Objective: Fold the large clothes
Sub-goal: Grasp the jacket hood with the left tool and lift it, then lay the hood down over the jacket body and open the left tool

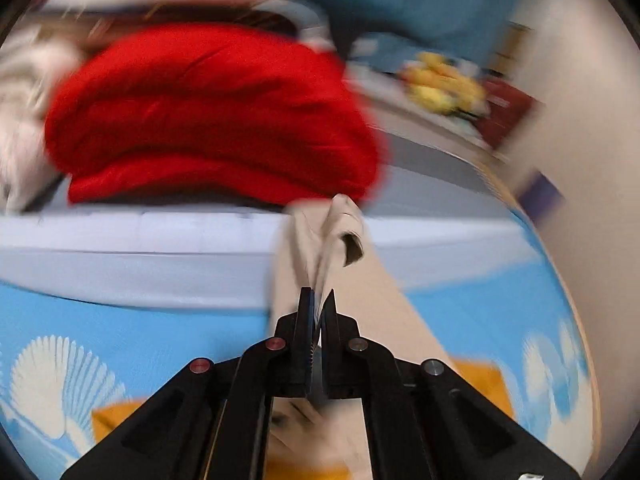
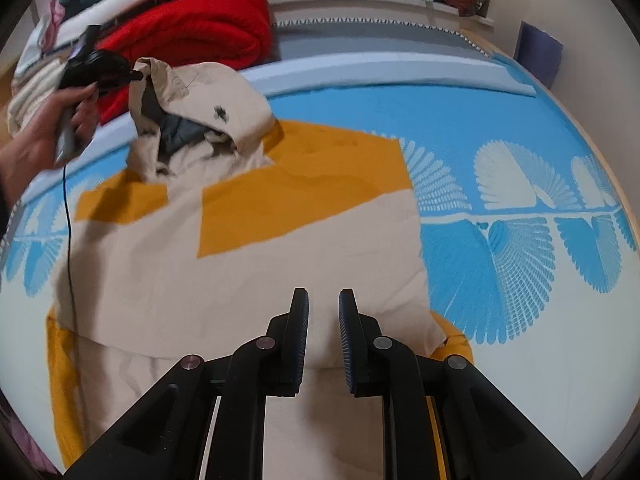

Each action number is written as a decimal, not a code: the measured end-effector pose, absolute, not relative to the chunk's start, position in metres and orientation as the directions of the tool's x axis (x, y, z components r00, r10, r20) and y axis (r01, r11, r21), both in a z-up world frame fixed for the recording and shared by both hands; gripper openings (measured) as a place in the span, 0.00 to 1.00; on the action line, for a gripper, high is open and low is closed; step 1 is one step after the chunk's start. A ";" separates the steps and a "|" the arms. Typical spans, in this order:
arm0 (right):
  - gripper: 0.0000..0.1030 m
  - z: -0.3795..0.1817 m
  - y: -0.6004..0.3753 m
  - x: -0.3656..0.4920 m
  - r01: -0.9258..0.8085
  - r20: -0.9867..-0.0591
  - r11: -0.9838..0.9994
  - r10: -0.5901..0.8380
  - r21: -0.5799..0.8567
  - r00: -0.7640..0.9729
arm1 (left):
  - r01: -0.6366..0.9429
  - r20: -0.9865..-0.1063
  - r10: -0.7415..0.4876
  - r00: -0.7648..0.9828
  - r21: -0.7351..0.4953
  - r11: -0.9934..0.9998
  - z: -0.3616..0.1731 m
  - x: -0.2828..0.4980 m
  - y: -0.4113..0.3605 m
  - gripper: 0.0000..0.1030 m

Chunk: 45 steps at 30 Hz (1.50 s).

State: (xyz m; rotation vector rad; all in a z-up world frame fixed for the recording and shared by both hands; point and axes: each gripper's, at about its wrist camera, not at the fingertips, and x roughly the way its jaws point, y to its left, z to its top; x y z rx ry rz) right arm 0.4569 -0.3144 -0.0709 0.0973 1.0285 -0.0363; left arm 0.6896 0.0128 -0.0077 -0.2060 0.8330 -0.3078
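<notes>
Left gripper (image 1: 319,304) pinching soft, seemingly hooded beige-and-mustard jacket (image 2: 240,264)

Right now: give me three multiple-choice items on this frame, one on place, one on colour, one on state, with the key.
1. Where does the red blanket lie?
A. Beyond the jacket, at the far left of the bed
B. On the floor
C. Under the jacket

2. What colours is the jacket spread on the blue sheet?
A. Green and black
B. Beige and orange
C. All white

3. What is the left gripper doing?
A. Open over the bare sheet
B. Shut on the jacket's hood, lifting it
C. Shut on a plush toy

Key:
1 A: the right wrist view shows it stacked behind the jacket, upper left.
2 B: beige panels and orange blocks show in the same view.
3 B: beige fabric is pinched between its fingers in the left wrist view; the right gripper stands open over the jacket.
</notes>
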 end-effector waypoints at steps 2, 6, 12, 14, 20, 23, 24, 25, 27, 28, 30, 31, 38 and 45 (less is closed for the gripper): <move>0.16 -0.062 -0.318 0.454 0.090 -0.842 0.992 0.029 0.091 0.538 | 0.287 -0.681 -0.369 0.632 -0.237 0.928 0.012 0.625 -0.006 0.01; 0.17 -0.041 -0.326 0.443 0.105 -0.796 0.978 0.082 0.180 0.599 | 0.343 -0.687 -0.391 0.613 -0.214 0.915 0.013 0.494 -0.012 0.01; 0.61 -0.007 -0.333 0.425 0.065 -0.656 0.940 0.184 0.336 0.732 | 0.202 -0.786 -0.255 0.564 -0.167 0.965 -0.043 0.369 0.000 0.01; 0.62 -0.005 -0.330 0.423 0.033 -0.629 0.923 0.235 0.382 0.741 | 0.169 -0.824 -0.201 0.530 -0.130 0.977 -0.058 0.367 0.000 0.01; 0.62 -0.019 -0.311 0.432 -0.025 -0.627 0.881 0.355 0.472 0.694 | 0.114 -0.841 -0.243 0.484 -0.214 0.970 -0.057 0.388 0.021 0.23; 0.62 -0.033 -0.302 0.439 -0.032 -0.634 0.858 0.403 0.513 0.660 | 0.084 -0.841 -0.240 0.486 -0.228 0.970 -0.065 0.392 0.030 0.33; 0.63 -0.037 -0.301 0.441 -0.030 -0.638 0.856 0.409 0.517 0.652 | 0.063 -0.845 -0.241 0.477 -0.241 0.969 -0.070 0.397 0.034 0.33; 0.63 -0.042 -0.298 0.444 -0.029 -0.647 0.856 0.412 0.516 0.641 | 0.028 -0.847 -0.256 0.466 -0.275 0.961 -0.076 0.402 0.040 0.34; 0.63 -0.053 -0.290 0.452 -0.027 -0.668 0.860 0.415 0.509 0.617 | -0.065 -0.845 -0.311 0.436 -0.374 0.925 -0.093 0.410 0.055 0.35; 0.63 -0.058 -0.287 0.454 -0.026 -0.675 0.860 0.418 0.509 0.608 | -0.100 -0.839 -0.343 0.422 -0.420 0.902 -0.100 0.412 0.059 0.35; 0.63 -0.064 -0.278 0.459 -0.037 -0.677 0.852 0.440 0.522 0.590 | -0.171 -0.830 -0.393 0.396 -0.487 0.856 -0.119 0.418 0.065 0.35; 0.63 -0.066 -0.273 0.462 -0.049 -0.673 0.849 0.451 0.526 0.586 | -0.197 -0.832 -0.395 0.389 -0.494 0.847 -0.125 0.420 0.065 0.35; 0.63 -0.078 -0.232 0.483 -0.125 -0.679 0.854 0.482 0.505 0.554 | -0.299 -0.800 -0.458 0.387 -0.579 0.759 -0.156 0.435 0.070 0.35; 0.02 -0.094 -0.215 0.493 -0.164 -0.667 0.837 0.520 0.522 0.534 | -0.299 -0.780 -0.515 0.355 -0.617 0.728 -0.177 0.439 0.059 0.04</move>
